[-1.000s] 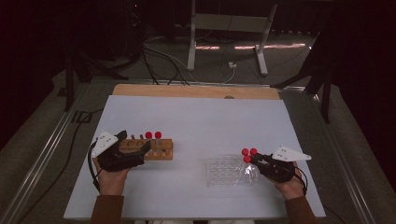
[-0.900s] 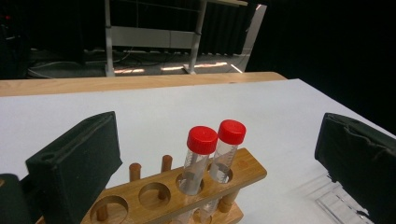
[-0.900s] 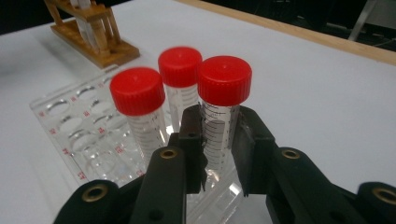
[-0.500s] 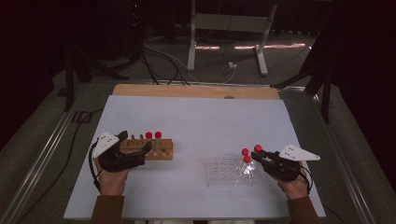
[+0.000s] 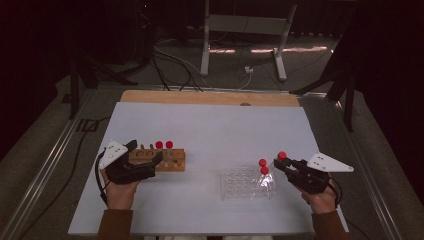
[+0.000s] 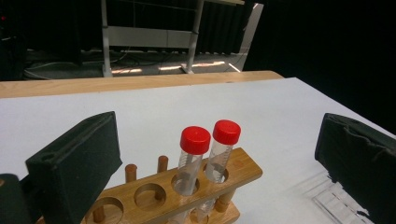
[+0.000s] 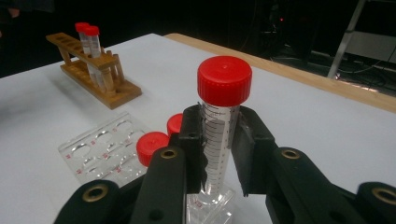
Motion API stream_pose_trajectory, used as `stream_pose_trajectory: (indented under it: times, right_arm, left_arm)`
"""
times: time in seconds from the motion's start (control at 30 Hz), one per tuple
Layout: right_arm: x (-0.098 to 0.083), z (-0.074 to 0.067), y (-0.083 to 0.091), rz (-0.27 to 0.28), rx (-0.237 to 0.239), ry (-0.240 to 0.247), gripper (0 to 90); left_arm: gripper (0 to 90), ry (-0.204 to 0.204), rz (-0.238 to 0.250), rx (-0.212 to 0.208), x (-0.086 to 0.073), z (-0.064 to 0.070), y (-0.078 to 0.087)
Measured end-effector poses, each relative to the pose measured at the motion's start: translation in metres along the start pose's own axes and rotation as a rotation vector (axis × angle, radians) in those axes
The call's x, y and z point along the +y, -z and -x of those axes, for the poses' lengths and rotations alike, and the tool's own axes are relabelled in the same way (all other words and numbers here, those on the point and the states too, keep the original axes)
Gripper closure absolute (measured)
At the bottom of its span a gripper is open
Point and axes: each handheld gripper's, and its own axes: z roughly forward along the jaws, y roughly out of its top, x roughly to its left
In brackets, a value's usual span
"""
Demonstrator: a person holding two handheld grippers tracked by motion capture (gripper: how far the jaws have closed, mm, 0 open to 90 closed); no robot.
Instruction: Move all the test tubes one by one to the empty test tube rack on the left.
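1. High view: the white table (image 5: 210, 130) lies wide and bare between the wooden rack (image 5: 160, 159) at the left and the clear rack (image 5: 245, 186) at the right, both well in from the edges.
2. The right gripper (image 5: 286, 167) has come up and away to the right since a second ago, its jaws clamped on a red-capped tube (image 7: 220, 121) now beside the clear rack, where two capped tubes (image 5: 263, 167) stand.
3. Left gripper view catches what the high view blurs: the left gripper (image 5: 145, 161) is spread wide around the wooden rack, touching nothing, with two tubes (image 6: 205, 154) upright there.
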Motion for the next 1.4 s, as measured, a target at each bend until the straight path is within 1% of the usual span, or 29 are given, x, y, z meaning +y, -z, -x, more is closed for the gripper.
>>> stream_pose_trajectory:
  times: [0.17, 0.47, 0.63, 0.8, 0.9, 0.93, 1.13, 1.27, 1.4]
  right_arm:
    - [0.004, -0.003, 0.004, 0.007, 0.006, 0.012, 73.9]
    - [0.005, -0.009, 0.009, -0.011, 0.04, 0.023, 73.9]
    - [0.004, -0.011, 0.013, -0.026, 0.054, 0.034, 73.9]
    - [0.004, -0.014, 0.013, -0.031, 0.077, 0.031, 73.8]
    - [0.005, -0.016, 0.013, -0.037, 0.074, 0.044, 73.8]
    - [0.005, -0.016, 0.014, -0.034, 0.085, 0.038, 73.8]
    - [0.009, -0.022, 0.014, -0.038, 0.113, 0.054, 73.8]
    - [0.01, -0.028, 0.009, -0.04, 0.139, 0.056, 73.8]
    - [0.013, -0.031, 0.006, -0.029, 0.156, 0.052, 73.8]
  left_arm:
    - [1.0, -0.002, 0.002, -0.003, 0.0, 0.001, 0.0]
    - [1.0, -0.003, 0.009, -0.002, 0.002, 0.001, 0.002]
    - [1.0, -0.006, 0.012, -0.007, 0.003, 0.003, 0.002]
    - [1.0, -0.013, 0.012, -0.015, 0.005, 0.007, 0.002]
    - [1.0, -0.02, 0.009, -0.022, 0.008, 0.01, 0.002]
    - [1.0, -0.021, 0.009, -0.026, 0.008, 0.011, 0.002]
    - [1.0, -0.023, 0.0, -0.047, 0.013, 0.021, 0.001]
    - [1.5, -0.049, -0.02, -0.075, 0.018, 0.032, -0.003]
    - [1.6, -0.07, -0.036, -0.117, 0.023, 0.043, -0.009]
